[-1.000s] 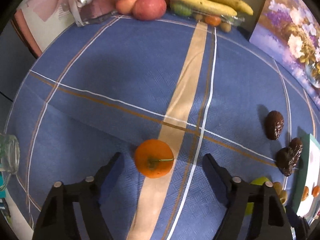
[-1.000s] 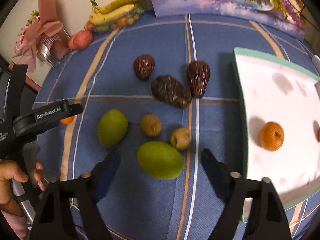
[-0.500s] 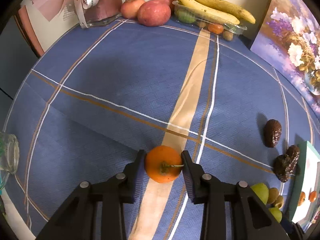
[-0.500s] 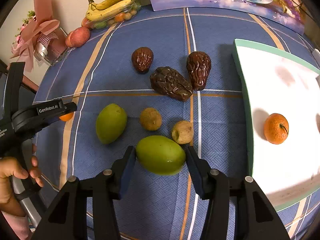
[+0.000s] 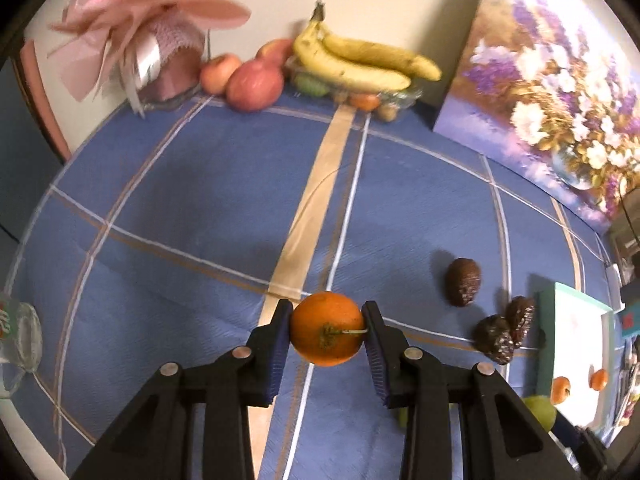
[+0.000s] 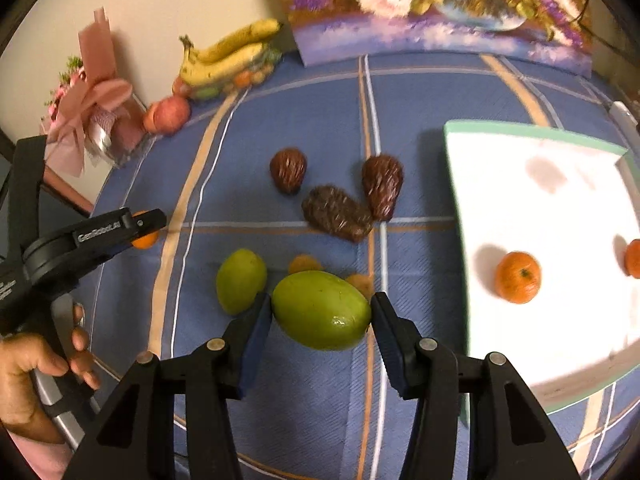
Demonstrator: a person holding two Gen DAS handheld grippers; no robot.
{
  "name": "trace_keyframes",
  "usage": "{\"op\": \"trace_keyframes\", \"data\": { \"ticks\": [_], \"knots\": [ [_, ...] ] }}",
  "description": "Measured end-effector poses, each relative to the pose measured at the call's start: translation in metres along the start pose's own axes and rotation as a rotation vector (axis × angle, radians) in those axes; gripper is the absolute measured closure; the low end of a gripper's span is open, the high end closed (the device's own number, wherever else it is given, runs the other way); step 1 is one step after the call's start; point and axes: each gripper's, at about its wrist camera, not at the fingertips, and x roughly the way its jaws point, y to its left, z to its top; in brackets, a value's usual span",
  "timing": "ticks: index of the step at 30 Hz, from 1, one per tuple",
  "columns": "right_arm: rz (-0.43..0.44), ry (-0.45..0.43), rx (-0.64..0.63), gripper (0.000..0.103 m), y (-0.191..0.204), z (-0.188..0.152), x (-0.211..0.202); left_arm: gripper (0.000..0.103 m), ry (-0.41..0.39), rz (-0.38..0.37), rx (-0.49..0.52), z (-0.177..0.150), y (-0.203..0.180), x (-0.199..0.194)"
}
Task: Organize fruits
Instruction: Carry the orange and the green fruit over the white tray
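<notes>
The left gripper (image 5: 326,330) is clamped on a tangerine (image 5: 326,328), the right gripper (image 6: 320,316) on a green mango (image 6: 321,315). The mango's smooth, rounded skin could slip from the fingers (image 6: 256,330) on the way to the white tray (image 6: 560,394).

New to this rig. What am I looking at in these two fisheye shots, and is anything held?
No robot: a person holds a two-finger clamp tool in each hand, with a camera on each looking along its fingers. One shot is from the left tool, one from the right. The left gripper is shut on an orange; the right gripper is shut on a green mango. On the blue tablecloth lie another green fruit and three dark wrinkled fruits. A white tray holds oranges.
</notes>
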Motion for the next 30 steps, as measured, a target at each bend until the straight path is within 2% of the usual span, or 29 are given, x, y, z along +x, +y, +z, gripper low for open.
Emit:
{"op": "trace_keyframes", "data": {
  "ticks": [5,17,30],
  "knots": [
    [-0.022,-0.041,0.016,0.051,-0.009,0.008,-0.013,0.066,-0.036,-0.003,0.019,0.0,-0.014,-0.017],
    [-0.09,-0.095,0.068,0.05,-0.049,0.018,-0.036,0.066,-0.059,-0.059,0.06,-0.006,-0.053,-0.036],
    [-0.159,-0.102,0.266,0.05,-0.139,0.021,-0.051,0.066,-0.039,-0.136,0.184,-0.023,-0.125,-0.041]
  ]
}}
